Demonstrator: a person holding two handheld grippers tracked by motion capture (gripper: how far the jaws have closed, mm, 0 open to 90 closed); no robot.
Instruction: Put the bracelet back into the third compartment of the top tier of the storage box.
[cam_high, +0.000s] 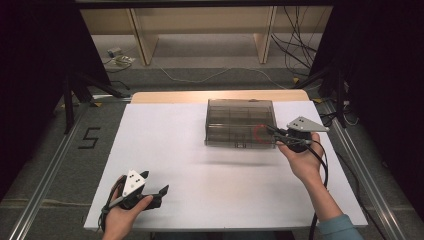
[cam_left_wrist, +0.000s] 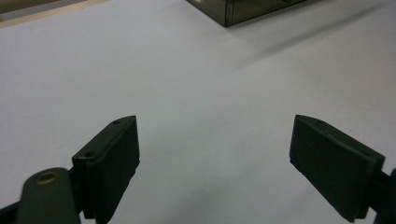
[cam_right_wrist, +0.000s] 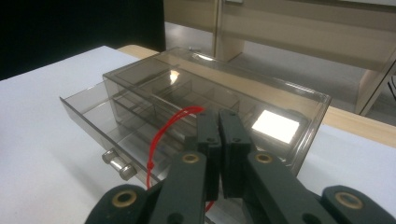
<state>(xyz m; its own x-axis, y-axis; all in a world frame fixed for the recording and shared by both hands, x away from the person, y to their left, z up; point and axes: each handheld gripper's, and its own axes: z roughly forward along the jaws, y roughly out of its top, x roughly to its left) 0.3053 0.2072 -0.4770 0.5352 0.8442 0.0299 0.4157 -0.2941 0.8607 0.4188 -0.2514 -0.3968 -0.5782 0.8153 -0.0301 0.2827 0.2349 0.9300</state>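
Gripping one red loop (cam_right_wrist: 170, 135) over one drawer box (cam_high: 240, 122), right claw (cam_right_wrist: 218, 140) closed; left claw (cam_left_wrist: 215, 163) wide, empty.

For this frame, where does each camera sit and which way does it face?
High view: above the person's side, facing forward and down on the white table; both hands, left gripper, right gripper.
Left gripper view: behind open jaws, facing bare tabletop.
Right gripper view: behind shut jaws pinching a thin red loop.
Shared: the smoky transparent plastic drawer box appears in all three.

Black figure "5" (cam_high: 88, 138) marked on the grey floor (cam_high: 60, 150), left of the table
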